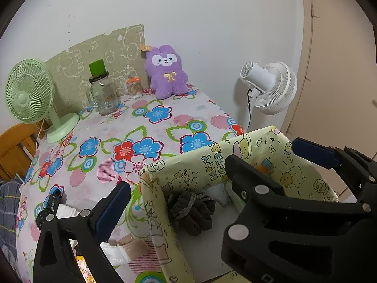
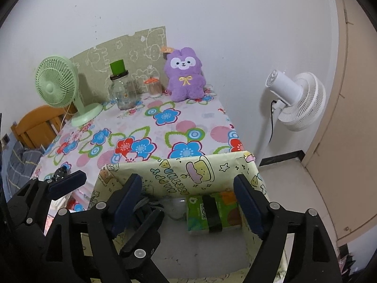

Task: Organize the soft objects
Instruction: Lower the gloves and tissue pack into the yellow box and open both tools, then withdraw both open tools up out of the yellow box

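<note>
A yellow-green cartoon-print box [image 1: 207, 162] [image 2: 179, 174] stands at the table's near right edge. Inside it lie a dark grey corded fabric bundle [image 1: 190, 210] and a green tissue pack [image 2: 212, 212] with a black band. My left gripper [image 1: 179, 176] hangs open over the box's left wall, with nothing between its pads. Beside it, my right gripper [image 2: 187, 181] is open above the box's inside, the tissue pack lying loose below it. A purple plush animal [image 1: 166, 73] [image 2: 185, 75] sits upright against the back wall.
A green desk fan [image 1: 30, 94], a glass jar [image 1: 103, 94] and a cotton-swab pot [image 1: 134, 87] line the back of the flowered tablecloth [image 1: 153, 122]. White and brown packets [image 1: 127, 250] and a black glittery item [image 1: 53, 200] lie left of the box. A white floor fan [image 2: 297, 101] stands right.
</note>
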### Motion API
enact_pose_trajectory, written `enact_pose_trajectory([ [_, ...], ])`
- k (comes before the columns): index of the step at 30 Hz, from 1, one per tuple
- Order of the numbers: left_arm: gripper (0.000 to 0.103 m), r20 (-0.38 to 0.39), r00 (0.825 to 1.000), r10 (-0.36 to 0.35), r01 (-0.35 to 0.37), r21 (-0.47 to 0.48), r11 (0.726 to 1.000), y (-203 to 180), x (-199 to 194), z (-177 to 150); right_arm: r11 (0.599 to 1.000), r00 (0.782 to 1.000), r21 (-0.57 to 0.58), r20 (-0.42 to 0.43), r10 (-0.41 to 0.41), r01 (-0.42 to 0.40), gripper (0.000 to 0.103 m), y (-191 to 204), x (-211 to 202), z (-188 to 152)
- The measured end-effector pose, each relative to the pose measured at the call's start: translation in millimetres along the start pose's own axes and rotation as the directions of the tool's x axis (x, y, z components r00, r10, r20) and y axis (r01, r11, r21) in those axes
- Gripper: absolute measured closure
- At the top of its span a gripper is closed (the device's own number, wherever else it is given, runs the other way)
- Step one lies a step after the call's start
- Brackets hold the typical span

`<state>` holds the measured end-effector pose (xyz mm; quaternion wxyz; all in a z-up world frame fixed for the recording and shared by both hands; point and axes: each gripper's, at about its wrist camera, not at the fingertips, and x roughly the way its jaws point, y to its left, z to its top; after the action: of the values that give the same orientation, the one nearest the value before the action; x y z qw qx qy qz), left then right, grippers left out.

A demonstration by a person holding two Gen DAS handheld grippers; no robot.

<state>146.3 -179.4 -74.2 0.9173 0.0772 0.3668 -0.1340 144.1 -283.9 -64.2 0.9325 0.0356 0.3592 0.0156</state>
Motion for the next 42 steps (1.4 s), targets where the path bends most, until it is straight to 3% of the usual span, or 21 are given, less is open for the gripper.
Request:
enact_pose_trajectory([
  [17,0.000,0.055,0.998,0.000,0.001,-0.010,1.000,11,-41,-17,1.000,0.999,-0.025,0.044,-0.009,0.011,0.008,22,-40,-10],
  [31,0.000,0.097,0.995,0.012,-0.009,-0.027,1.000,32,-75,-35,0.996,0.990,-0.068,0.134,-0.050,0.059,0.000,56,-74,-23],
  [42,0.000,0.124,0.992,0.027,-0.020,-0.053,0.998,54,-96,-52,0.997,0.990,-0.080,0.141,0.005,0.006,0.000,82,-88,-34],
])
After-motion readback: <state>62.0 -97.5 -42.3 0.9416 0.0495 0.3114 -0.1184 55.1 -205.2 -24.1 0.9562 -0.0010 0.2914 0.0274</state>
